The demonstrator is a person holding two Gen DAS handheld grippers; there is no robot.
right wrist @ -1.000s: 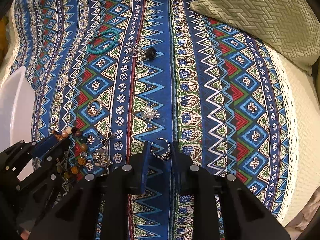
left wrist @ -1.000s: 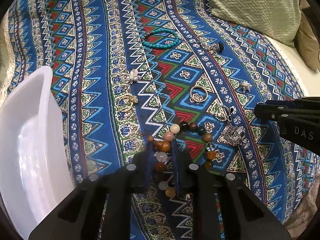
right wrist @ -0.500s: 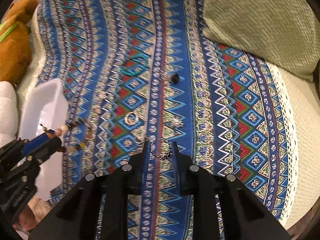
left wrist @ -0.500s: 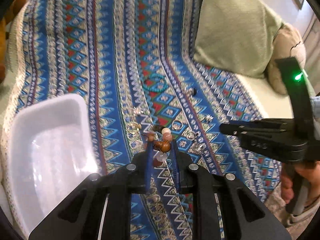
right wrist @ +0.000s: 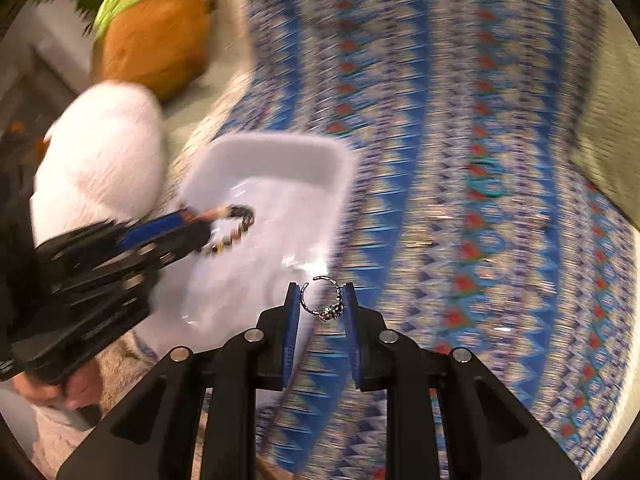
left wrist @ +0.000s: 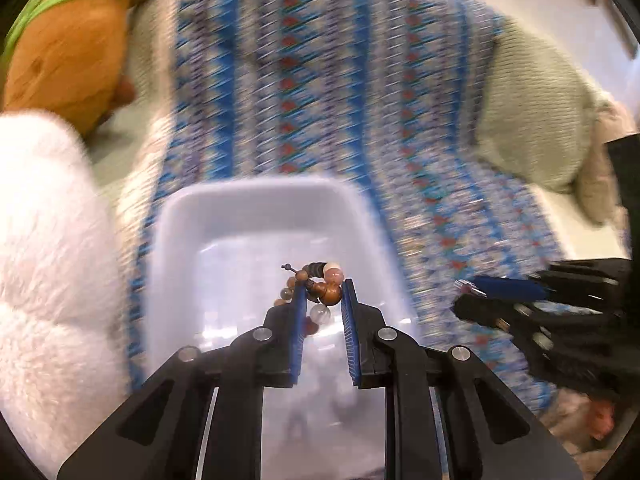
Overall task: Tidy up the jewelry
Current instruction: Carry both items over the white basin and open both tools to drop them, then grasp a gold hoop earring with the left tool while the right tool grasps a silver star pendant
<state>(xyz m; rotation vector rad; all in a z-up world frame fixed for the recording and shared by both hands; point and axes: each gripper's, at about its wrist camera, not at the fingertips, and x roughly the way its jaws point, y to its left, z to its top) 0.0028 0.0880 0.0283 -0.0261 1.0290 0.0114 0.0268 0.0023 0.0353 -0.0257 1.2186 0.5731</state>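
My left gripper (left wrist: pixel 323 292) is shut on a brown and pale beaded bracelet (left wrist: pixel 326 286) and holds it above the white plastic tray (left wrist: pixel 256 208). In the right wrist view the left gripper (right wrist: pixel 192 220) hangs the bracelet (right wrist: pixel 236 226) over the tray (right wrist: pixel 280 160). My right gripper (right wrist: pixel 320 300) is shut on a silver ring (right wrist: pixel 322 300), just above the tray's near right edge. The right gripper (left wrist: pixel 476 296) shows at the right of the left wrist view. A turquoise bracelet (right wrist: pixel 486 178) lies on the patterned blanket (right wrist: pixel 460 120).
A brown plush toy (left wrist: pixel 68 60) with a green ribbon and a white fluffy cushion (left wrist: pixel 44 260) lie left of the tray. A green pillow (left wrist: pixel 532 108) sits at the right. Both views are motion-blurred.
Both grippers have lifted their jewelry off the blanket and swung left to the tray. The left gripper now hangs the beaded bracelet over the tray, the right brings the ring to its edge.
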